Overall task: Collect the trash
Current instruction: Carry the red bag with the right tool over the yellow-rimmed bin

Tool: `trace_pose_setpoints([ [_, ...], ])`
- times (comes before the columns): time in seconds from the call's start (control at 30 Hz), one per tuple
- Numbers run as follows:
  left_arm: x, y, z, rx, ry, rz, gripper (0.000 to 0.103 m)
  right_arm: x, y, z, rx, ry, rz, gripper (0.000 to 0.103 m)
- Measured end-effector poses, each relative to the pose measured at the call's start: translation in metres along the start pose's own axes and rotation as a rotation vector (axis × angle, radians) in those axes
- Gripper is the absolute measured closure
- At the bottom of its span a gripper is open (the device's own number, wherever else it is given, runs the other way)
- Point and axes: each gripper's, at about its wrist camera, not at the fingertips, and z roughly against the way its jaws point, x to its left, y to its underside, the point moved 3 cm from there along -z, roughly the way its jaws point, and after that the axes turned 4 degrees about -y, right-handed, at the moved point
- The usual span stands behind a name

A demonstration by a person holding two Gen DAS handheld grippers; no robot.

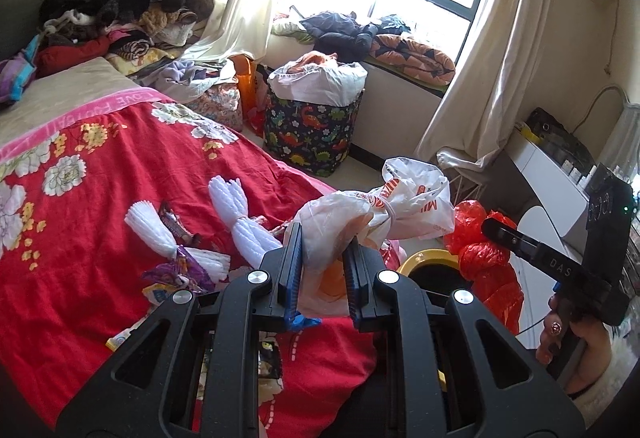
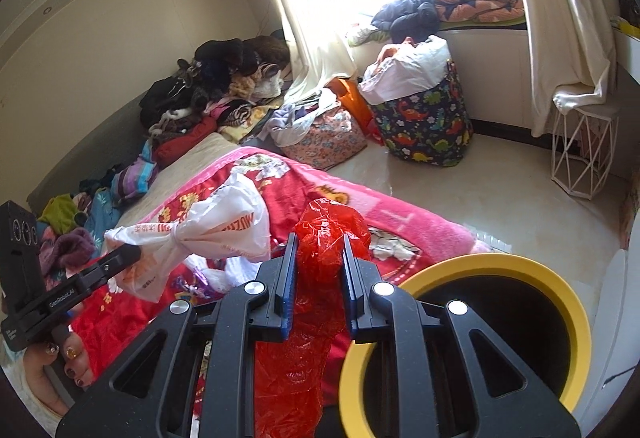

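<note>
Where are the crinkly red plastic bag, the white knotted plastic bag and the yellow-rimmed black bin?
crinkly red plastic bag (image 2: 326, 226), right wrist view, its bunched top.
white knotted plastic bag (image 1: 416, 198), left wrist view, its printed side.
yellow-rimmed black bin (image 2: 576, 310), right wrist view, its yellow rim.

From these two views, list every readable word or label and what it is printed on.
"LOVE FOOTBALL", upside down: pink blanket border.
"DAS": side of the right tool.
"GenRobot.AI": side of the left tool.
Orange lettering on the white plastic bag: creased, only fragments, unreadable.
Snack wrappers: too small to read.
</note>
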Motion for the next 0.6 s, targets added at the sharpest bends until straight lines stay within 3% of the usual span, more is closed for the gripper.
trace_pose_setpoints([
  [0.6, -0.046, 0.021, -0.028, 0.081, 0.055, -0.084, 0.089, -0.071, 0.01, 0.024, -0.033, 0.151, -0.103, 0.084],
])
